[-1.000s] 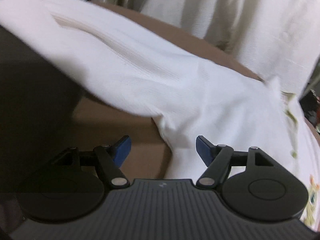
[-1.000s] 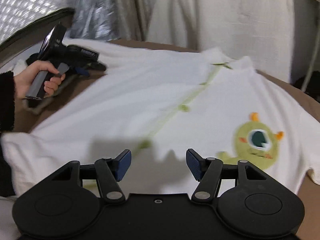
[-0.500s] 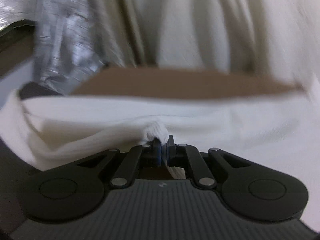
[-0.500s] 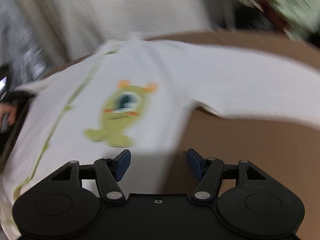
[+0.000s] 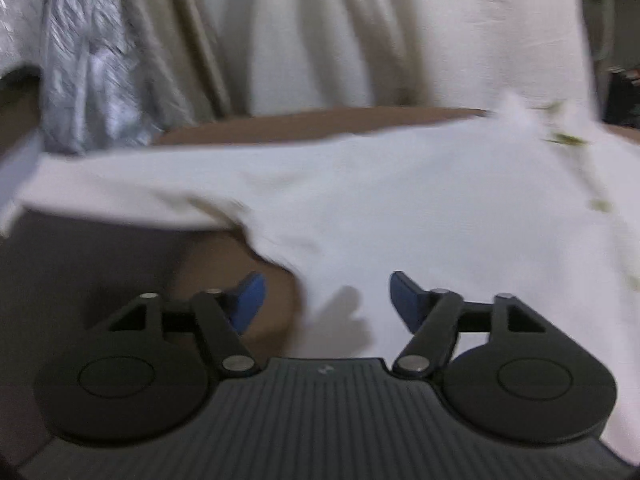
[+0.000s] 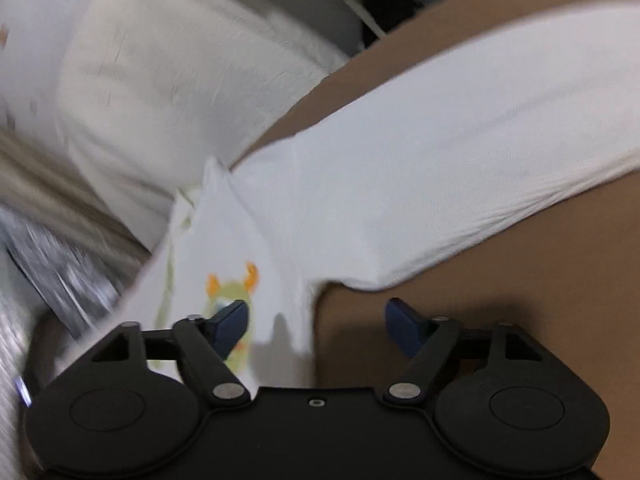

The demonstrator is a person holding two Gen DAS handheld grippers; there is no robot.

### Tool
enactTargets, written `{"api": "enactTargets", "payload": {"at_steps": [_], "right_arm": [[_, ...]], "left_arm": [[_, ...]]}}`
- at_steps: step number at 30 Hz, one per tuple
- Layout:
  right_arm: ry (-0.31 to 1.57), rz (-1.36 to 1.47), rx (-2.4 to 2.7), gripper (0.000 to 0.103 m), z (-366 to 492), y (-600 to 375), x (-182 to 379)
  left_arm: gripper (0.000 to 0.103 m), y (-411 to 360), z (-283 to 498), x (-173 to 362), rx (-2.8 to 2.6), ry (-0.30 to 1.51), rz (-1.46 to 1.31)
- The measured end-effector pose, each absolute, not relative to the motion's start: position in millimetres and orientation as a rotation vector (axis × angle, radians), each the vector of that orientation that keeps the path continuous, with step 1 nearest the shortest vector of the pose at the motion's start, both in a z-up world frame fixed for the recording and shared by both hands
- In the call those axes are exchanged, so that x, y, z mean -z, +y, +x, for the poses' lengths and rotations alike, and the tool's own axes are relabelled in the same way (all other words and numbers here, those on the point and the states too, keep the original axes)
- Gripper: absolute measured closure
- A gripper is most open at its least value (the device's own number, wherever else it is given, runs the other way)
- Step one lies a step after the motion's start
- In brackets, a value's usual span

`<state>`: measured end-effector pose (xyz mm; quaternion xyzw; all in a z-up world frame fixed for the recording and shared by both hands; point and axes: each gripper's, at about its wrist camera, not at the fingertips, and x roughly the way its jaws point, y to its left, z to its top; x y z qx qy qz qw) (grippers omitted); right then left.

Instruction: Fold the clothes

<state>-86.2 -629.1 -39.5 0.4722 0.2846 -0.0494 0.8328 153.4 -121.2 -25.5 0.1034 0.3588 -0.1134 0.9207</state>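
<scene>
We held the left hand-held gripper [image 5: 324, 296] with its blue pads [image 5: 251, 294] spread wide and nothing between them, poised over the near edge of the white shirt [image 5: 400, 208], where its body met a sleeve [image 5: 132, 196] that stretched away to the left. The shirt lay spread flat on the brown worktop [image 5: 312, 126], with pale curtains [image 5: 360, 32] hanging behind it. Our right hand-held gripper [image 6: 318, 324] was likewise spread apart and empty, straddling the shirt's side edge: its left pad [image 6: 232, 326] sat over the green monster print [image 6: 232, 296] with orange horns, its right pad over bare worktop [image 6: 520, 272]. The other sleeve [image 6: 460, 152] ran out to the upper right across the brown surface. Both views were blurred, so we could not tell whether either gripper touched the cloth.
</scene>
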Motion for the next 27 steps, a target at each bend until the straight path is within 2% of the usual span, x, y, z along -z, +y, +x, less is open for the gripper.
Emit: {"api": "enactTargets", "payload": {"at_steps": [4, 6, 8, 9, 10, 11, 12, 13, 15, 18, 20, 22, 23, 27], "right_arm": [[0.608, 1.131, -0.019, 0.014, -81, -622, 48], [0.616, 1.077, -0.017, 0.015, -79, -612, 50], [0.643, 0.982, -0.033, 0.015, -75, -601, 48], [0.680, 0.908, -0.066, 0.023, -69, -595, 44], [0.735, 0.807, -0.060, 0.048, -64, -586, 39], [0.798, 0.691, -0.035, 0.062, -58, -577, 34], [0.823, 0.607, -0.010, 0.093, -57, -570, 30], [0.829, 0.541, 0.015, 0.098, -58, -564, 26], [0.841, 0.446, 0.057, 0.099, -63, -557, 21], [0.868, 0.466, 0.087, 0.099, -74, -560, 22], [0.906, 0.577, 0.065, 0.086, -85, -572, 21], [0.948, 0.749, 0.010, 0.044, -101, -592, 11], [0.943, 0.820, 0.010, 0.039, -113, -602, 5], [0.865, 0.813, 0.151, 0.038, -162, -637, -36]], "left_arm": [[0.031, -144, 130, 43, 0.423, 0.945, 0.148], [0.026, -152, 127, 62, 0.438, 1.098, 0.113], [0.024, -144, 122, 68, 0.401, 1.095, 0.032], [0.024, -141, 118, 66, 0.392, 1.102, 0.034], [0.024, -139, 113, 65, 0.382, 1.110, 0.035], [0.023, -136, 109, 63, 0.373, 1.117, 0.038], [0.020, -134, 103, 64, 0.381, 1.135, 0.066], [0.016, -130, 100, 67, 0.387, 1.149, 0.097], [0.014, -125, 89, 71, 0.385, 1.168, 0.139], [0.012, -119, 73, 71, 0.351, 1.190, 0.147], [0.013, -122, 67, 63, 0.312, 1.190, 0.149], [0.013, -137, 54, 47, 0.342, 1.113, 0.167], [0.013, -149, 47, 37, 0.368, 1.075, 0.179], [0.013, -219, 19, -7, 0.532, 0.930, 0.242]]}}
